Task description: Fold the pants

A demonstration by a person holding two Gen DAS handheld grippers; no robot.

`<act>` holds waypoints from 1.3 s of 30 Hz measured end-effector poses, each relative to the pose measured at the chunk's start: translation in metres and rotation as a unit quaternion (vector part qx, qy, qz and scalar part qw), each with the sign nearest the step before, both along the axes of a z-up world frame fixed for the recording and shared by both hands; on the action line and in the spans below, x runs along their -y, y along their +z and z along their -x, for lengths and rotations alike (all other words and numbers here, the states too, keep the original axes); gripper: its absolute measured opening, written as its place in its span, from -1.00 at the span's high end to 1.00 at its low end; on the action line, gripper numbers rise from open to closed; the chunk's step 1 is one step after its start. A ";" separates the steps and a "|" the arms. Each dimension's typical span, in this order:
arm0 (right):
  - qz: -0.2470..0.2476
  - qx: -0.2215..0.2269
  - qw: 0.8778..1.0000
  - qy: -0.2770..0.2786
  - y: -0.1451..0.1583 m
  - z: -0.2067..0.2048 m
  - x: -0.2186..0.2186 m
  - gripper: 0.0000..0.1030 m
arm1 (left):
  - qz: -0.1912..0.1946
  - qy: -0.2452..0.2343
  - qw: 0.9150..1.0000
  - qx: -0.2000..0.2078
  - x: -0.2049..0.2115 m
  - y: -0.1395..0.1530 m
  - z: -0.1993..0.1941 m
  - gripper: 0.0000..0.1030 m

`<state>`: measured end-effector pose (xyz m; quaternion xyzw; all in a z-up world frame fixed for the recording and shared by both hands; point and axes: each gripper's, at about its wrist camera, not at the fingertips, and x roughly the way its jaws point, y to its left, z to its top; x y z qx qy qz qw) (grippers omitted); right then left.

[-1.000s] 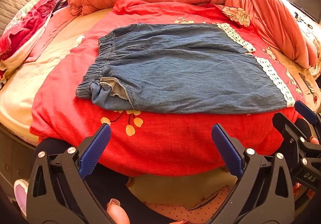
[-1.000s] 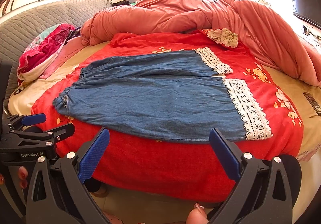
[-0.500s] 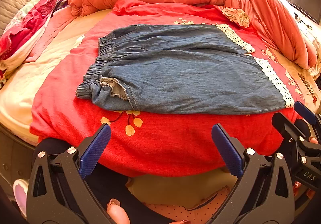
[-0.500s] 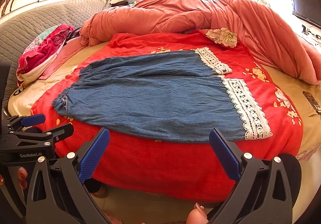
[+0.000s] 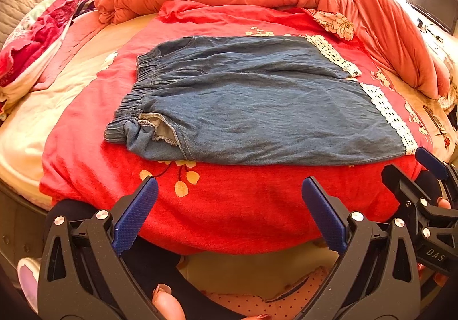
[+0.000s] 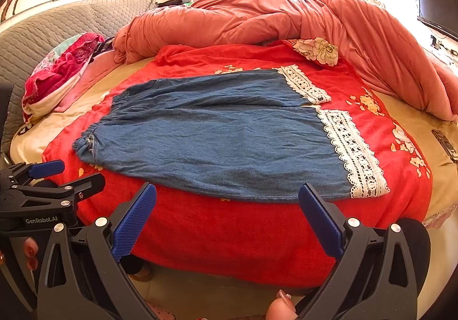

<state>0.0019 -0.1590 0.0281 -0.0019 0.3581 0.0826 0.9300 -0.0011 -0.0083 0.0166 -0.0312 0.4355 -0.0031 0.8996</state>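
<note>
The denim pants (image 5: 252,102) lie spread flat on a red blanket (image 5: 229,205) over a round bed, waistband (image 5: 137,90) toward 9 o'clock and 2 white lace-trimmed cuffs (image 6: 355,153) toward 3 o'clock. The legs lie side by side, the near one reaching closest to the bed's edge at 6 o'clock. A pocket lining (image 5: 163,131) shows pale at the near hip.

The left gripper (image 5: 229,214) hovers below the near hem at 6 o'clock, its blue pads (image 5: 134,214) spread wide apart, holding nothing and not touching the cloth. The right gripper (image 6: 226,219) hangs just off the bed's edge, fingers equally wide, empty, near the cuff end.

A rumpled coral duvet (image 6: 286,19) is heaped from 12 to 3 o'clock. A pink pillow (image 6: 60,70) rests at 10 o'clock against a grey quilted headboard (image 6: 43,30). A dark screen (image 6: 435,10) sits at 2 o'clock.
</note>
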 end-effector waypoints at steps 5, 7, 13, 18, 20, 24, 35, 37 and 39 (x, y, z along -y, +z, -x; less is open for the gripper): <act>0.001 -0.003 1.000 -0.001 -0.001 -0.003 -0.001 -0.92 | 0.001 -0.001 1.000 -0.002 0.001 -0.001 -0.002 -0.84; 0.002 -0.004 1.000 0.000 -0.002 -0.004 -0.002 -0.92 | 0.002 -0.001 1.000 -0.002 0.001 -0.001 -0.004 -0.84; 0.003 -0.011 1.000 0.005 -0.004 -0.012 -0.005 -0.92 | 0.007 0.000 1.000 -0.002 -0.003 -0.004 -0.012 -0.84; 0.004 -0.018 1.000 0.015 -0.006 -0.027 -0.011 -0.92 | 0.011 0.007 1.000 -0.003 -0.015 -0.005 -0.021 -0.84; 0.003 -0.019 1.000 0.022 -0.005 -0.037 -0.014 -0.92 | 0.013 0.013 1.000 -0.004 -0.024 -0.005 -0.027 -0.84; -0.004 -0.032 0.999 0.043 -0.003 -0.061 -0.020 -0.92 | 0.023 0.034 0.999 -0.001 -0.049 -0.001 -0.043 -0.84; -0.036 -0.059 0.990 0.124 0.012 -0.140 -0.055 -0.92 | 0.045 0.069 0.997 0.003 -0.125 0.012 -0.097 -0.84; -0.029 -0.057 0.990 0.130 0.013 -0.159 -0.061 -0.92 | 0.046 0.078 0.996 0.005 -0.137 0.016 -0.110 -0.84; -0.016 -0.055 0.989 0.135 0.013 -0.174 -0.067 -0.92 | 0.046 0.092 0.995 0.001 -0.149 0.017 -0.127 -0.84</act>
